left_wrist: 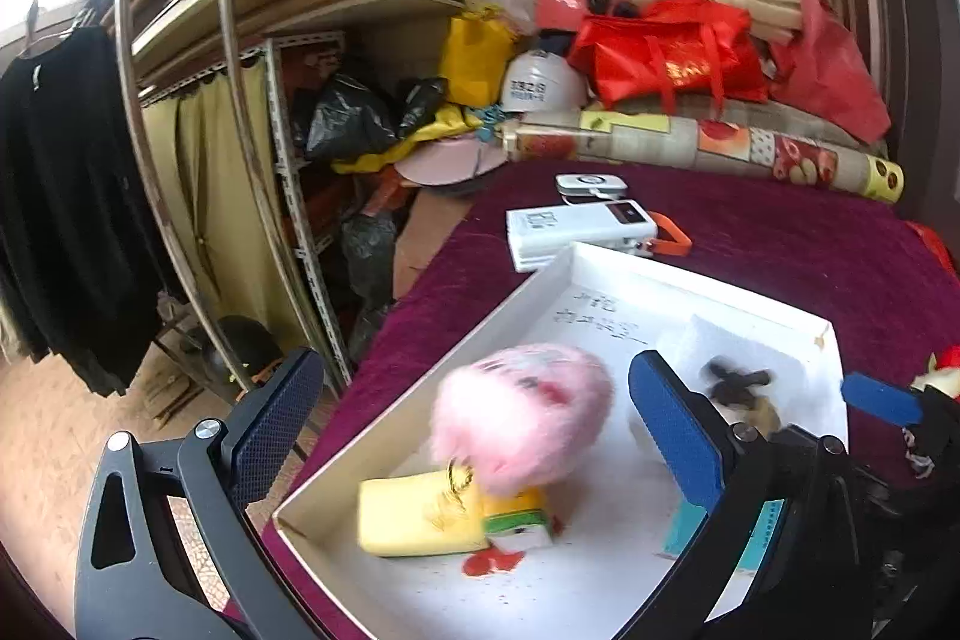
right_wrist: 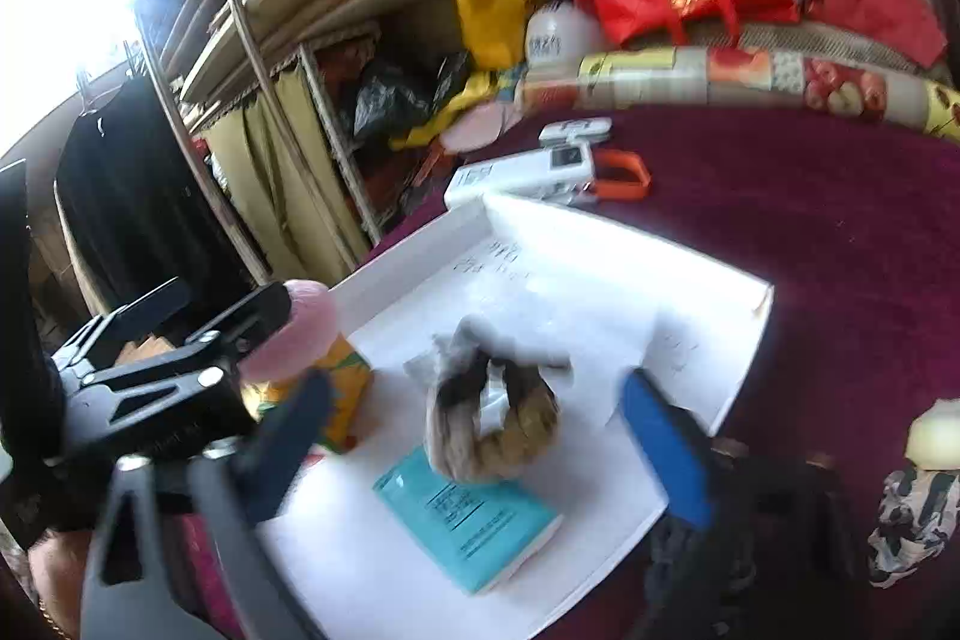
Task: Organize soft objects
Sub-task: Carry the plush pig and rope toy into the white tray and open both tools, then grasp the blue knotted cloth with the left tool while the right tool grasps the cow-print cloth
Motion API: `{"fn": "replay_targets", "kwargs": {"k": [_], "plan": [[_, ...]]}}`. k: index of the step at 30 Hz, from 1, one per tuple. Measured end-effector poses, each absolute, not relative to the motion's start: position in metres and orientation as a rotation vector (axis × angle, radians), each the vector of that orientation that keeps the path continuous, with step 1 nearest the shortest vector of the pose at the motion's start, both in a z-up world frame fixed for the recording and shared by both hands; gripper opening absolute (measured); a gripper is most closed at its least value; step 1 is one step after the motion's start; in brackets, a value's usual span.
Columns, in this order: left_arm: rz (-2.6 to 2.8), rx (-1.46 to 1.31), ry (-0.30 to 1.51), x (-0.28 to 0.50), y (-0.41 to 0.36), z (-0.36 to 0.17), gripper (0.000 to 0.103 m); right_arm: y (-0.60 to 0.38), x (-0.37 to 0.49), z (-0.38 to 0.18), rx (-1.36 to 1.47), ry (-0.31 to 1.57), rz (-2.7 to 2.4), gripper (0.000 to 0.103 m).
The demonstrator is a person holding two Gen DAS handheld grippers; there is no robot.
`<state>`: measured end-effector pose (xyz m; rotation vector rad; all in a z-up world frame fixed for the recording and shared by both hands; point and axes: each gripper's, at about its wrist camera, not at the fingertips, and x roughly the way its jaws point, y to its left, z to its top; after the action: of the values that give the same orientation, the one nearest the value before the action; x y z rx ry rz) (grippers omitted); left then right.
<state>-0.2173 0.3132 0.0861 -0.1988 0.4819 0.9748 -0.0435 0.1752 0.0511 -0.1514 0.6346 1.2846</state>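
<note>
Bare box floor [left_wrist: 600, 568] between pink plush [left_wrist: 522, 418] and teal packet [right_wrist: 468, 514].

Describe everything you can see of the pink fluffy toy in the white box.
The pink fluffy toy is a round, long-haired plush ball, blurred, with faint dark and red marks on its upper side, perhaps a face. A gold clip or ring hangs at its lower edge. It is in the white box, over a yellow sponge and a small carton; contact is unclear. It lies between the open left tongs, neither finger pressing it. In the right wrist view it shows behind those tongs.
</note>
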Motion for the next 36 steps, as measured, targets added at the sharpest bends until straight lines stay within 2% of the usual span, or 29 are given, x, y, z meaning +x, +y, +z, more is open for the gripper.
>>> {"fn": "replay_targets", "kwargs": {"k": [12,22,27,30,36], "plan": [[0.995,-0.213,0.454,-0.233,0.294,0.091,0.103,0.144,-0.053,0.069,-0.111,0.586,1.297,0.103],[0.752,-0.291,0.355,-0.231,0.253,0.118,0.103,0.049,0.002,0.099,0.026,0.549,1.163,0.103],[0.471,-0.313,0.461,-0.183,0.211,0.105,0.103,-0.014,0.043,0.100,0.161,0.517,1.015,0.103],[0.321,-0.354,0.538,-0.154,0.183,0.086,0.103,-0.029,0.063,0.096,0.141,0.531,0.860,0.103],[0.228,-0.345,0.648,-0.130,0.137,0.061,0.103,-0.007,0.081,0.061,0.040,0.771,0.868,0.103]]}}
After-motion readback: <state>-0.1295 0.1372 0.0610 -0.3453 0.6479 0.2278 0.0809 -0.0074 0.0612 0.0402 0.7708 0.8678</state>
